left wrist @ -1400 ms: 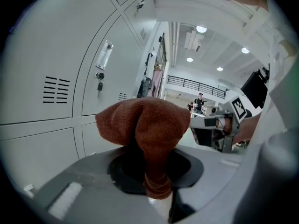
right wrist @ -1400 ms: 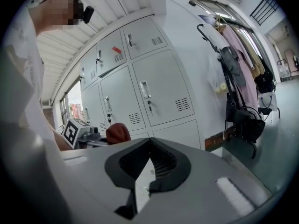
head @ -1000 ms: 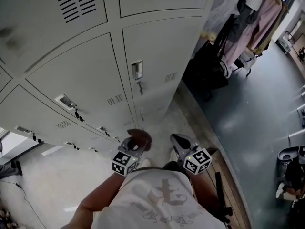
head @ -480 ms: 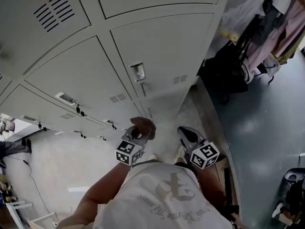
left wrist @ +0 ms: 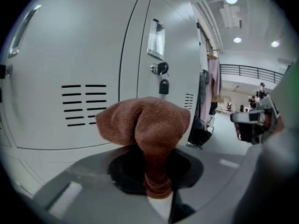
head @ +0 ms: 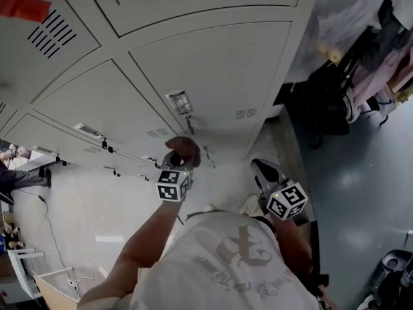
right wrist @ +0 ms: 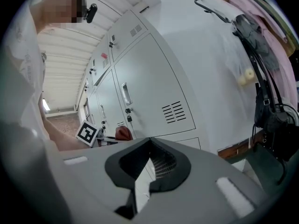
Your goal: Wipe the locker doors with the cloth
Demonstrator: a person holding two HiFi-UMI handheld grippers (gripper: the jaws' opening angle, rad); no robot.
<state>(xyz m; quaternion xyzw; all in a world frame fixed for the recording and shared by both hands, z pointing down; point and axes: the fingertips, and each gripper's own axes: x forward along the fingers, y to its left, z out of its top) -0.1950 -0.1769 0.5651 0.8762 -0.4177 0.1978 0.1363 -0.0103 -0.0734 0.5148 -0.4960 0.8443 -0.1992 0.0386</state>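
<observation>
A bank of grey locker doors [head: 219, 63] fills the upper head view. A bunched brown cloth [head: 184, 150] is clamped in my left gripper [head: 179, 161], which is held up just below the latch [head: 180, 102] of the right-hand door. I cannot tell whether cloth and door touch. In the left gripper view the cloth [left wrist: 147, 122] bulges out of the left gripper [left wrist: 156, 192], in front of a vented door [left wrist: 84, 55] and a padlock [left wrist: 163, 86]. My right gripper [head: 258, 169] hangs lower to the right, shut and empty; in its own view the right gripper [right wrist: 141, 183] faces the lockers [right wrist: 149, 92].
Clothes [head: 381, 37] and a dark bag [head: 329, 105] hang on a rack right of the lockers. A red sticker [head: 22, 7] marks an upper left door. A dark bin [head: 392, 267] stands at the lower right and a cable [head: 51, 231] lies on the pale floor at left.
My left gripper has risen with the cloth toward the door's latch. The right gripper has drifted a little to the right, and the head view has swung left.
</observation>
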